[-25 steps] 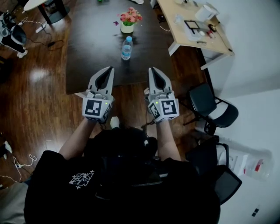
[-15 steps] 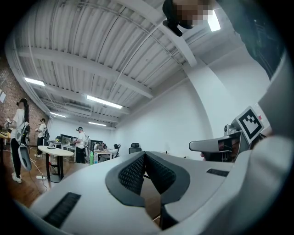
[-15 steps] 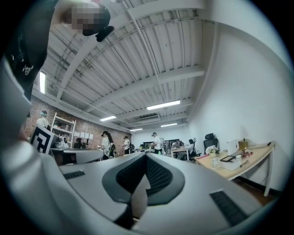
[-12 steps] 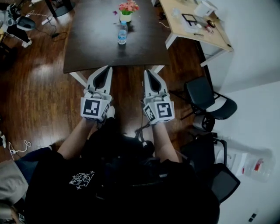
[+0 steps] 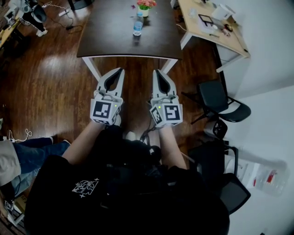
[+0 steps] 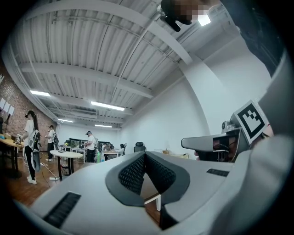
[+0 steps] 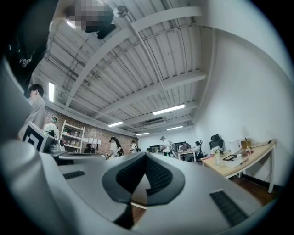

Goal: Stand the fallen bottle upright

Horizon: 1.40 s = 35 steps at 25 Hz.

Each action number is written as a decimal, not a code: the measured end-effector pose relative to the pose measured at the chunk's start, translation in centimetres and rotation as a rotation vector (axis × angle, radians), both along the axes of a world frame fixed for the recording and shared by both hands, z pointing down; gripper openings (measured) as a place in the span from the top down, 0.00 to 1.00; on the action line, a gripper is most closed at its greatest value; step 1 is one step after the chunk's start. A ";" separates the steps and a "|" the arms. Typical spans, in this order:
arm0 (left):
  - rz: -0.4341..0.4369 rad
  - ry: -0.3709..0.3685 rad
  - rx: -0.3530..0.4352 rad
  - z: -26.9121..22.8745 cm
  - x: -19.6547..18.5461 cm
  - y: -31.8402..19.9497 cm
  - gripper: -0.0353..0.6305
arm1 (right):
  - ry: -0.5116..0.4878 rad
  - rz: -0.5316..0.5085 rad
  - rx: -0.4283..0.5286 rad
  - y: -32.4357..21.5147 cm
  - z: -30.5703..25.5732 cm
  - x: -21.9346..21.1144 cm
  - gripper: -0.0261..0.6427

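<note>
The clear water bottle with a blue label stands upright on the dark table, close to a pot of pink flowers. In the head view both grippers hang side by side over the wooden floor, well short of the table's near edge. My left gripper is shut with nothing in it, and so is my right gripper. The left gripper view shows the left gripper with its jaws meeting at the tip. The right gripper view shows the right gripper the same. The bottle appears in neither gripper view.
A light wooden desk with small items stands right of the dark table. Black office chairs crowd the right side. A seated person's legs show at the left edge. People stand at far tables across the room.
Both grippers have drawn back from the table together, still shut. The table and the upright bottle now lie farther up the head view, and bare floor is under the grippers.
</note>
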<state>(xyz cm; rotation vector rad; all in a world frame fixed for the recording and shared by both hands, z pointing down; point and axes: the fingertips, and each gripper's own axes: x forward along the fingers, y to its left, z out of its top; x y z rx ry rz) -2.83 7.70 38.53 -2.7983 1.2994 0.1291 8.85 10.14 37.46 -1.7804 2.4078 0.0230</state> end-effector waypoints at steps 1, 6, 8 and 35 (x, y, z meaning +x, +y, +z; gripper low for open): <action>-0.002 0.003 -0.001 -0.2 -0.3 0.5 0.95 | 0.002 -0.003 -0.001 0.4 -0.2 -0.3 0.93; 0.003 0.000 0.007 -1.0 -0.9 1.7 0.95 | 0.009 -0.022 0.008 1.7 -1.0 -1.9 0.93; 0.005 0.005 0.006 -1.2 -1.4 2.0 0.95 | 0.006 -0.028 0.010 2.2 -1.1 -2.8 0.93; 0.068 0.036 0.027 -2.3 -5.7 3.8 0.95 | 0.026 0.010 0.019 3.9 -2.1 -8.6 0.93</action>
